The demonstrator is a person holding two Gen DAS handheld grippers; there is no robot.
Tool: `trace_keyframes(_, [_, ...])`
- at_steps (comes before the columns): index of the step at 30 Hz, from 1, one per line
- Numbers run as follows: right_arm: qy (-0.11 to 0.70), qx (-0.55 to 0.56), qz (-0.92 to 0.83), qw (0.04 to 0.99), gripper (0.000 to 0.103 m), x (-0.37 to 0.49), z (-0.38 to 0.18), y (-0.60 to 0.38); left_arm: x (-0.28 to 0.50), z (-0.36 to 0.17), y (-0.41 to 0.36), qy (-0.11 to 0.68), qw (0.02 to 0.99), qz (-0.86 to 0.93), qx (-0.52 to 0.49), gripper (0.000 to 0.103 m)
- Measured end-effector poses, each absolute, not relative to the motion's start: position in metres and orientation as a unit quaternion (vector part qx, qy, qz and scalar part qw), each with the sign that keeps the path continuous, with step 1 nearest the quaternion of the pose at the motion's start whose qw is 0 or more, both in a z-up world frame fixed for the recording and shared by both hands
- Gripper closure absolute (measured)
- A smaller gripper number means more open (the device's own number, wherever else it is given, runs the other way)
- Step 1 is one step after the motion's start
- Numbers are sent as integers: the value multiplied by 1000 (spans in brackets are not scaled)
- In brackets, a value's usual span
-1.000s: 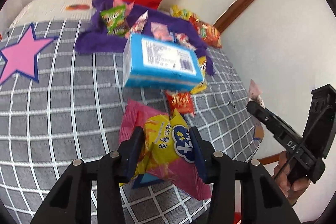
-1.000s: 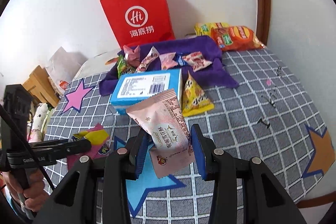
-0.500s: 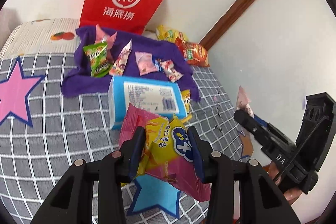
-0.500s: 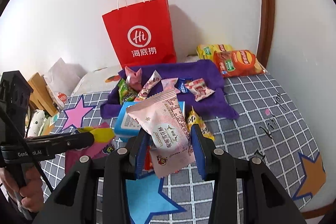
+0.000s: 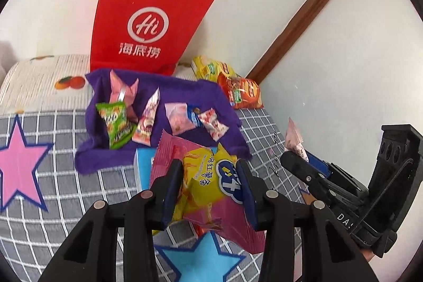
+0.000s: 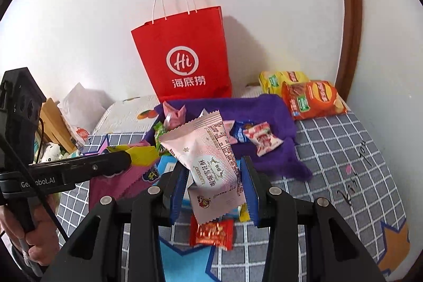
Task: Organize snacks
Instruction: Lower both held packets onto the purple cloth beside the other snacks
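From the left wrist camera, the left gripper (image 5: 210, 185) was clamped on a yellow-and-pink snack bag (image 5: 211, 184), jaws narrowed and both pads pressed into its sides, the bag held clear above the grid-patterned bedspread (image 5: 66, 189). Beyond it, the purple cloth (image 5: 164, 107) already carried a handful of small packets, a green packet (image 5: 116, 123) among them, and the red paper bag (image 5: 150, 25) stood upright against the wall right behind the cloth. A blue box (image 5: 142, 168) lay partly hidden behind the held bag. Off to the right, the other gripper showed with a pale packet sticking up from it.

Over to the right wrist camera: the right gripper (image 6: 214, 189) was closed tight on a pink snack packet (image 6: 208, 163), lifted off the bed too. Below it a small red packet (image 6: 212, 231) lay loose on the bedspread, and an orange chip bag (image 6: 314, 99) with a yellow one behind it sat by the corner, off the cloth.

So, my read: sorting was partway there, with two snacks in the air and the red packet, the box and the chip bags apparently left to place.
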State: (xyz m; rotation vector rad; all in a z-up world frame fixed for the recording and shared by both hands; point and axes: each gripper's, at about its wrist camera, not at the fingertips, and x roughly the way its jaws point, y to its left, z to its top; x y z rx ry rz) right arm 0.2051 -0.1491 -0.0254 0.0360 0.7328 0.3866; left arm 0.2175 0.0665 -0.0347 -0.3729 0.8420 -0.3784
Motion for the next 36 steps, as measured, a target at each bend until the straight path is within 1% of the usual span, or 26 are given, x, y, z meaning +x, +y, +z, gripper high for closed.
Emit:
trace_keyframes(11, [363,12,188,913,63,259,-21,-142,256,-26,70,387,889,-177,-170,64])
trace_keyframes(36, [383,13,212,899,63,374,-42,-120,360,-49,91,395,890,-141,-179,64])
